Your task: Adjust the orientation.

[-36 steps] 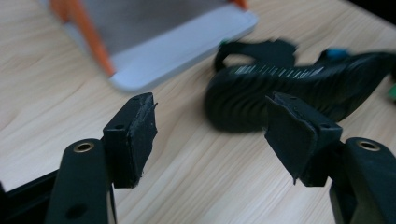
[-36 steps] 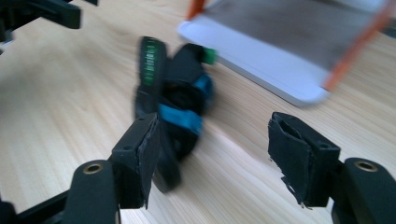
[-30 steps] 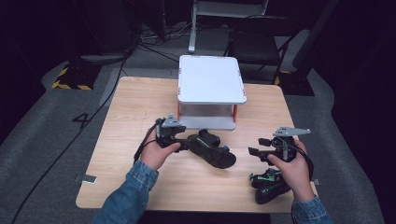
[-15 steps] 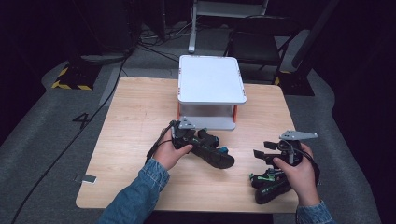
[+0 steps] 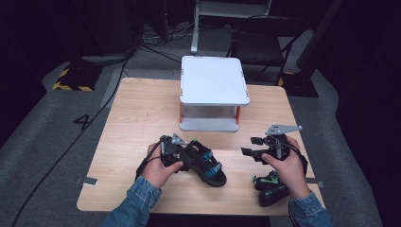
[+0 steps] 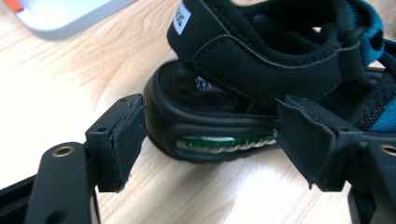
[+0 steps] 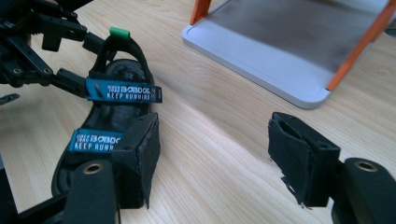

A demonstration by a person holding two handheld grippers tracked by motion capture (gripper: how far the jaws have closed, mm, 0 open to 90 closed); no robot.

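- A black sandal [image 5: 205,163] with blue straps is seen on the wooden surface [image 5: 142,113], near the middle of its front part, in front of a white two-level stand [image 5: 213,80] with orange posts.
- In the left gripper view the heel of this sandal [image 6: 261,79] is shown close: a thick black sole with a green translucent cushion in its side, a black heel strap with a small white label, and blue lining at the right edge.
- In the right gripper view the two blue straps are seen with white printed words, "KEEP RUNNING" being readable, and a small green tab stands at the heel loop.
- The left claw [image 5: 182,158] is placed at the heel of the sandal, with its jaws wide on both sides of the heel; the right pad appears to touch the sole, the left pad is just beside it, and a closed grip is not seen.
- The right claw [image 5: 248,147] is held above the surface to the right of the sandal, with its jaws wide and nothing between them.
- A second dark sandal [image 5: 270,188] with green details lies near the front right edge, partly hidden under the right hand [image 5: 283,168].
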